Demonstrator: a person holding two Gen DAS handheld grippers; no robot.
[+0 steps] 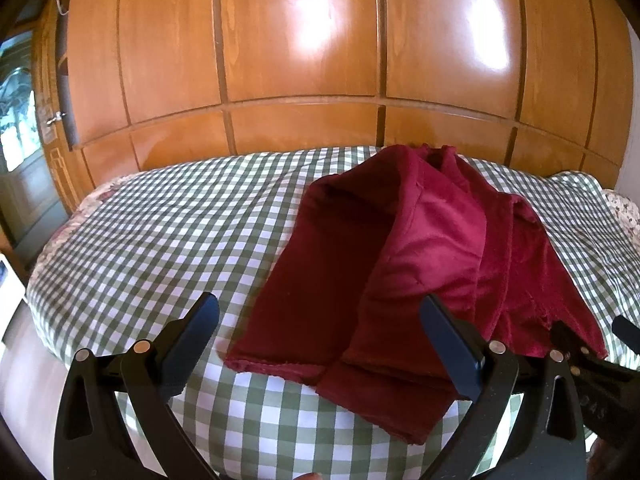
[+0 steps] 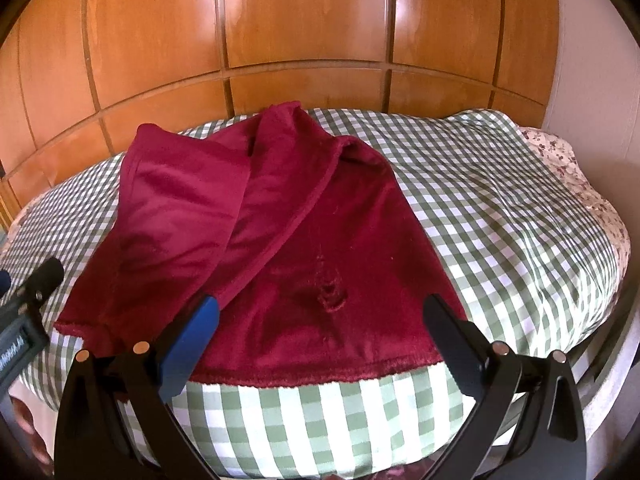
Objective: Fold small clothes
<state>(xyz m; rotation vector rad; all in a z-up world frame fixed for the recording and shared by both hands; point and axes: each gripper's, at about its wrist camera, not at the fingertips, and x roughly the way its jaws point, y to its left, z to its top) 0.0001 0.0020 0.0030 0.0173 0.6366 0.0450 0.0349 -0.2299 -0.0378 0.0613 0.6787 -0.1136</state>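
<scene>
A dark red fleece garment [image 1: 404, 264] lies spread and partly folded over itself on the green and white checked bed cover [image 1: 160, 240]. It also shows in the right wrist view [image 2: 288, 240], with a small torn spot [image 2: 330, 294] near its front hem. My left gripper [image 1: 320, 312] is open, hovering over the garment's near left hem. My right gripper [image 2: 320, 316] is open, hovering just above the garment's near right hem. Neither holds anything. The right gripper's tip [image 1: 624, 332] shows at the right edge of the left wrist view.
A tall glossy wooden wardrobe [image 1: 304, 48] stands right behind the bed. A flowered sheet [image 2: 568, 160] shows at the bed's far right edge. A doorway or window [image 1: 20, 120] is at the far left. The bed's front edge is just below the grippers.
</scene>
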